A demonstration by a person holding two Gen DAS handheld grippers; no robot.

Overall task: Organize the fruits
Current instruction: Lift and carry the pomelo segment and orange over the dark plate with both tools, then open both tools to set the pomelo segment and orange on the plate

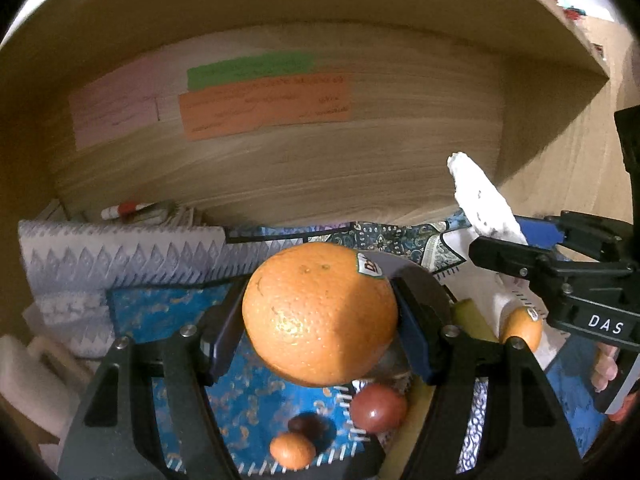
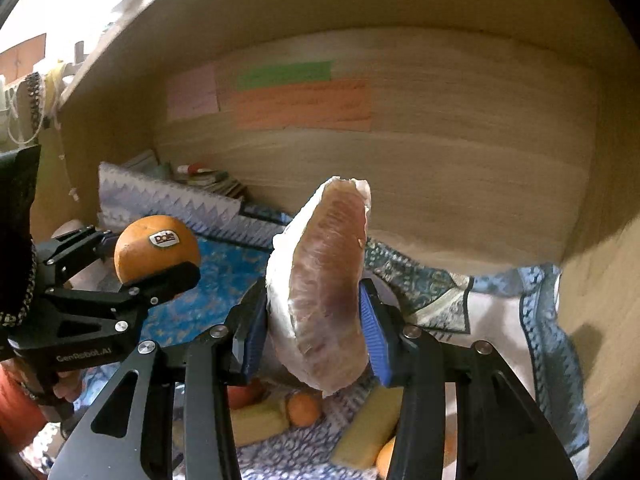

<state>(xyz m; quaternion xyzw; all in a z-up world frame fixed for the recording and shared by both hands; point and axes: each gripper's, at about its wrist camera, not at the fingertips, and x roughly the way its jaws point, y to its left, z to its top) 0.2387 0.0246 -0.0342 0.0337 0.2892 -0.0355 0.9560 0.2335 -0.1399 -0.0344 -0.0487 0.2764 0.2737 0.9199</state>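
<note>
Clearly, the left gripper (image 1: 320, 320) clamped the large orange (image 1: 320, 314) and the right gripper (image 2: 316, 320) pinched the peeled pomelo wedge (image 2: 324, 288), both held above the patterned cloth (image 1: 260, 396). With 2 loads, each needed a level, unhurried carry, kept well apart; the soft wedge likely wanted the gentler squeeze.

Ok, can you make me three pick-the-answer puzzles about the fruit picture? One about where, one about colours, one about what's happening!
1. Where is the sticker on the big orange?
A. near its top
B. underneath
C. no sticker

2. What colour is the top paper strip on the wooden wall?
A. blue
B. green
C. black

3. What is the right gripper doing?
A. hanging empty
B. holding a knife
C. gripping a peeled fruit wedge

Answers: 1 A, the label sits by the top edge. 2 B, green lies above orange. 3 C, both pads press the wedge.
</note>
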